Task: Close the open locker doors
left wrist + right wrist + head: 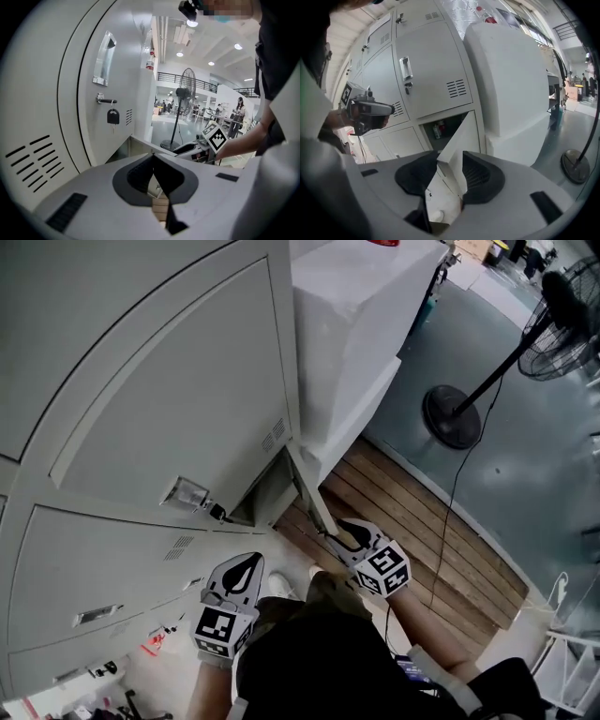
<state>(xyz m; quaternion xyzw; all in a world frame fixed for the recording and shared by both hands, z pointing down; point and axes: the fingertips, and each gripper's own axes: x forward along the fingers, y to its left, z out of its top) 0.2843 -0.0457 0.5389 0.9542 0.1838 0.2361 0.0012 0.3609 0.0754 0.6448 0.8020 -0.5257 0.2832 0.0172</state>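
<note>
1. Locker door, the pale grey sheet-metal one (464,138), is hanging open at the bottom right end of the grey metal locker bank (187,409). It's sticking out over the brown wooden plank floor (422,521).
2. We're holding the right gripper (450,159) at the door's free top corner. Its jaws are sitting partway apart with the door's edge between them, and we aren't seeing the pads squeezing it.
3. We're holding the left gripper (153,159) off to the left, in front of the closed locker fronts and apart from the open door. Its jaws are sitting together with nothing in them.
4. Behind the door, the dark open compartment (440,129) is showing a few small things inside, too small for us to tell.
5. One closed door is wearing a small black padlock (112,116) under a silver handle (104,58).
6. A big white boxy cabinet (347,343) is standing just beside the lockers, and a black pedestal fan (455,413) is standing further out on the grey floor.
</note>
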